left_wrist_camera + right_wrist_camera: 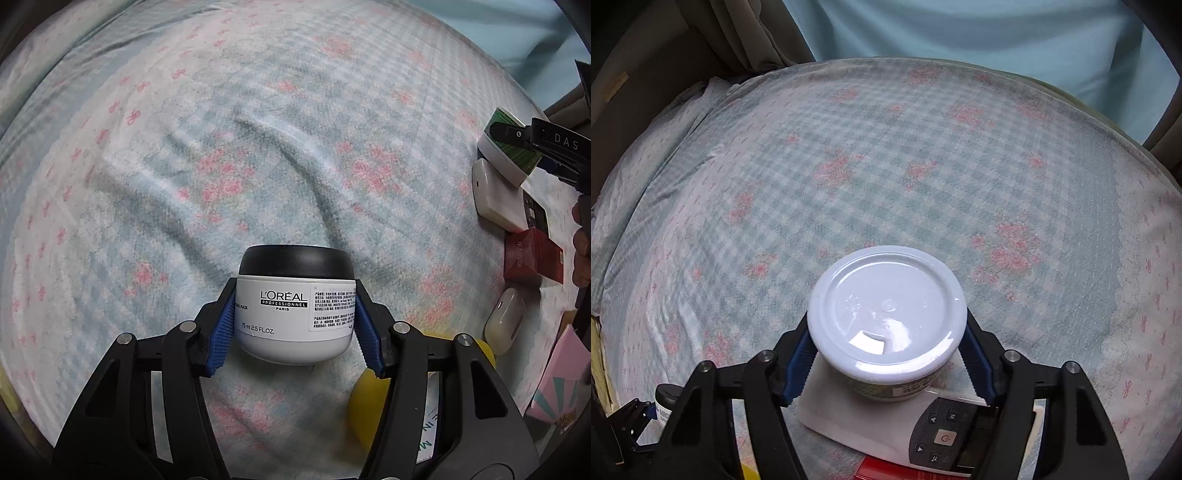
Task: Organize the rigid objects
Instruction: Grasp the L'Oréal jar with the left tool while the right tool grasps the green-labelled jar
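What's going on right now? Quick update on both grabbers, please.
Left hand-held gripper clamps L'Oreal jar. Right hand-held gripper clamps white-lidded tub above remote box. Open bedsheet ahead.

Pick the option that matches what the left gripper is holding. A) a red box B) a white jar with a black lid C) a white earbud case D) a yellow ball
B: in the left wrist view the left gripper has its blue pads pressed on both sides of the white jar with a black lid, while the red box and earbud case lie apart at the right.
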Demonstrator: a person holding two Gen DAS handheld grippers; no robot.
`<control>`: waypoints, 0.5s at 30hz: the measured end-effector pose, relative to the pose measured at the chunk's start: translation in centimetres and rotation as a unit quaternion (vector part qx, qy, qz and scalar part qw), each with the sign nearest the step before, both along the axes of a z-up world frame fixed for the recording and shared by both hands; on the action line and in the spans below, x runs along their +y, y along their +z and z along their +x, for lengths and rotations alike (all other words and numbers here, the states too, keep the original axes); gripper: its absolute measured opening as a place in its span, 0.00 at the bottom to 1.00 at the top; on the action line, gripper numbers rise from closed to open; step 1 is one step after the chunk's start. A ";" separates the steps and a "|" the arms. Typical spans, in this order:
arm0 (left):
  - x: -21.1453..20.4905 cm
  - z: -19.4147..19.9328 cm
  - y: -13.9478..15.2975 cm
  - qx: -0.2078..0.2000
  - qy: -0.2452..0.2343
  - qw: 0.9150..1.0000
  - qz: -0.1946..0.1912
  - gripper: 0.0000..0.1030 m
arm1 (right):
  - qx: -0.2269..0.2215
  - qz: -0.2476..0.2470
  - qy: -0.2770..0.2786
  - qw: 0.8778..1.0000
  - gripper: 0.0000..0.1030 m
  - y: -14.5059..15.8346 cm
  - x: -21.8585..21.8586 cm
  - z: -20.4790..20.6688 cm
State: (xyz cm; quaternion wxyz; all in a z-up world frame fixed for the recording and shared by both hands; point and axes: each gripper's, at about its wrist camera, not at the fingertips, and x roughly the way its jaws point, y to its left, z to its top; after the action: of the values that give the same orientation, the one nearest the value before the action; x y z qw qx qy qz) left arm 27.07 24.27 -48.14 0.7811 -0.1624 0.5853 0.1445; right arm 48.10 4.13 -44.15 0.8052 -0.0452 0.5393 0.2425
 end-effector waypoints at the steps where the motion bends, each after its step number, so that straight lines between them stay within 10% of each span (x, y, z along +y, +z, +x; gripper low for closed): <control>1: 0.1 0.0 0.1 -0.001 -0.001 1.000 -0.002 0.53 | 0.002 0.002 -0.002 1.000 0.65 0.0 -0.1 0.0; 15: 0.3 -0.8 1.7 -0.009 -0.006 1.000 0.003 0.52 | -0.005 0.009 -0.006 1.000 0.64 1.2 -0.1 -0.8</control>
State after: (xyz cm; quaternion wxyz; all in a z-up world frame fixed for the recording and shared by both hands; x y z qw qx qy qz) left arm 26.25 24.56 -46.40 0.7877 -0.1581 0.5786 0.1401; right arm 47.35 4.03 -42.94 0.8095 -0.0361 0.5335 0.2422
